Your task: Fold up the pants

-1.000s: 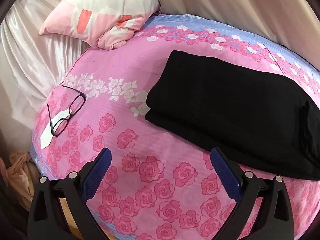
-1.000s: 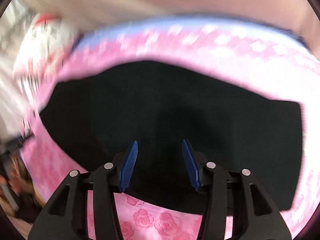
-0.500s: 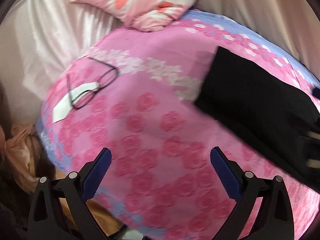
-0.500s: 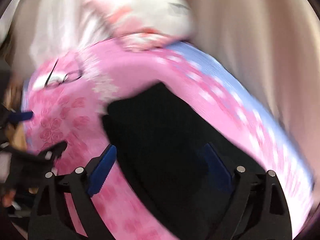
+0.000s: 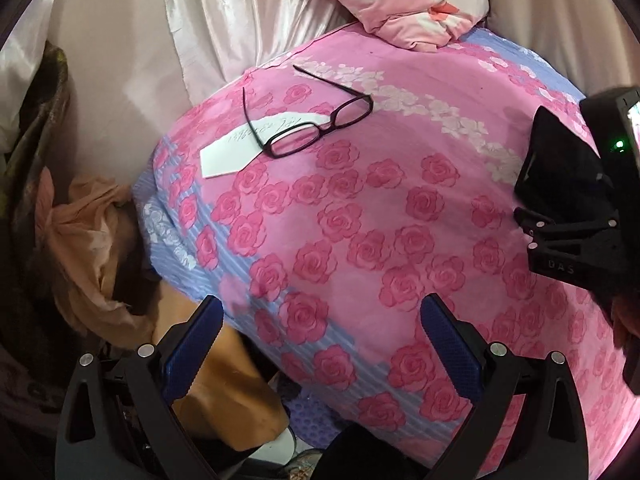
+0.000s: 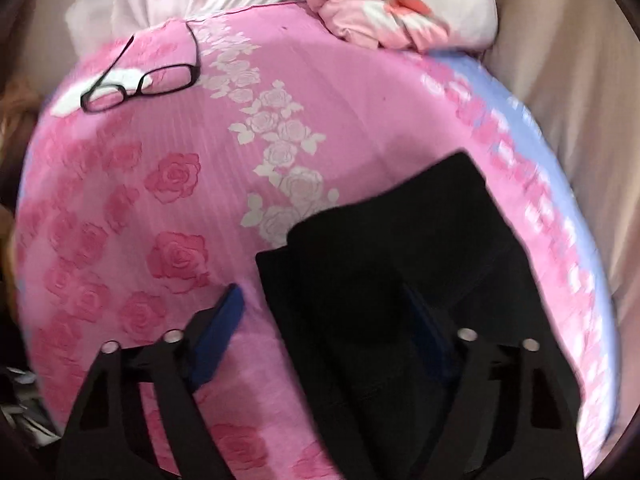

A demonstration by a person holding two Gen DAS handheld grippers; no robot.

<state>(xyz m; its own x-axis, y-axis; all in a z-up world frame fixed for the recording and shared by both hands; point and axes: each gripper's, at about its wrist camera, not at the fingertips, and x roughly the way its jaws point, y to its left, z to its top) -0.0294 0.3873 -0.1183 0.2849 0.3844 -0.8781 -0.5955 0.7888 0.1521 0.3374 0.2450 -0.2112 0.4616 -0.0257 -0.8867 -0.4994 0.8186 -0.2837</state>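
The black pants (image 6: 400, 264) lie folded on the pink rose-print bed cover (image 6: 200, 208); only their end shows at the right edge of the left wrist view (image 5: 560, 164). My right gripper (image 6: 324, 312) is open and empty, low over the near left end of the pants, with its left finger over the cover and its right finger over the black cloth. My left gripper (image 5: 320, 320) is open and empty, over the bed's near left corner, well clear of the pants. The right gripper's body shows at the right edge of the left wrist view (image 5: 580, 240).
Black-framed glasses (image 5: 316, 124) lie on a white paper slip (image 5: 248, 148) near the bed's far left corner. A pink and white cat pillow (image 5: 420, 4) sits at the head. Satin curtains hang behind. Peach cloth (image 5: 88, 248) is piled beside the bed at the left.
My left gripper has swung left off the pants toward the bed's corner. My right gripper has opened wide and swung left to the pants' end.
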